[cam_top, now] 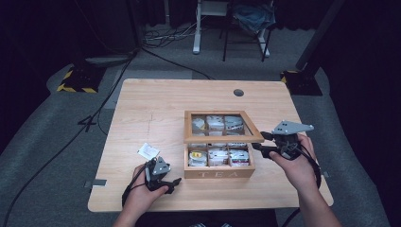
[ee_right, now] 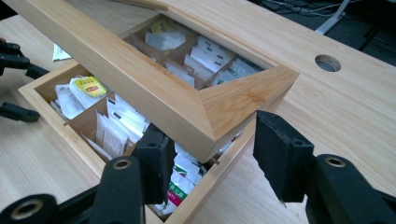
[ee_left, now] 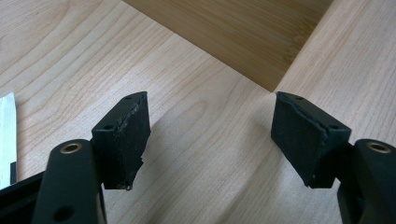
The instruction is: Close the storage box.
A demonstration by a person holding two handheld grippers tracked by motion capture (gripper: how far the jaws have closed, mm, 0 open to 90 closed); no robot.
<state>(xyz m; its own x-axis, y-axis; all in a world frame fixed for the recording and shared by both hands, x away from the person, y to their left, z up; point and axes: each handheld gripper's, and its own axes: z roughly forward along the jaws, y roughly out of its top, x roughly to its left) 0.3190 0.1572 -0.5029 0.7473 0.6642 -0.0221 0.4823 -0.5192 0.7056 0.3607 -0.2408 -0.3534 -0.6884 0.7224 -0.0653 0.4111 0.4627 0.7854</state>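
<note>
A wooden tea box [cam_top: 219,174] marked "TEA" stands mid-table, its compartments full of tea bags [ee_right: 116,126]. Its windowed lid [cam_top: 222,138] hangs half raised and tilted. My right gripper [cam_top: 261,141] is open at the box's right side. In the right gripper view [ee_right: 212,149] its jaws straddle the lid's front corner [ee_right: 233,100], the left jaw under the lid. My left gripper [cam_top: 172,185] is open and empty, low over the table left of the box. In the left gripper view [ee_left: 210,126] the box wall [ee_left: 233,32] lies ahead.
One loose white tea bag [cam_top: 148,151] lies on the table just behind my left hand, and it shows at the left edge of the left gripper view [ee_left: 7,135]. A round cable hole [cam_top: 239,92] sits near the table's far edge.
</note>
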